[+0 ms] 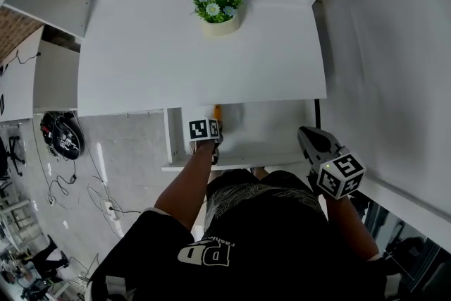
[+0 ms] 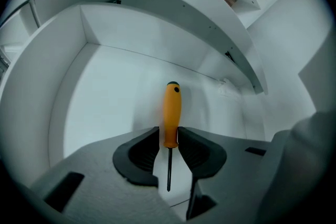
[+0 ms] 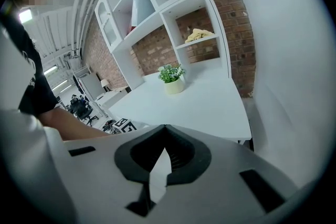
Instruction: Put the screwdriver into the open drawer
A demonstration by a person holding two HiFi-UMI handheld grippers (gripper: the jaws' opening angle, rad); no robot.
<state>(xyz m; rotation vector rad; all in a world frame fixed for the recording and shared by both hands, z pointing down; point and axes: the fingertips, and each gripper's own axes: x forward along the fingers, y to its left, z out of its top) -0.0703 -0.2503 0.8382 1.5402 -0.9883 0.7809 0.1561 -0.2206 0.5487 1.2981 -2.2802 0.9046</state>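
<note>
Head view: left tool (image 1: 215,127) hides most screwdriver (image 1: 218,110) (orange end shows).

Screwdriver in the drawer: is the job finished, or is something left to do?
Nearly done. The screwdriver already lies inside the open drawer. In hand: the left gripper stands open around its orange handle. Left: probably lifting that gripper away. The right gripper is shut, empty.

The left gripper (image 2: 169,136) is pointed into the drawer (image 1: 275,127), jaws parted; the right gripper (image 1: 311,139) is held beside it, closed.
</note>
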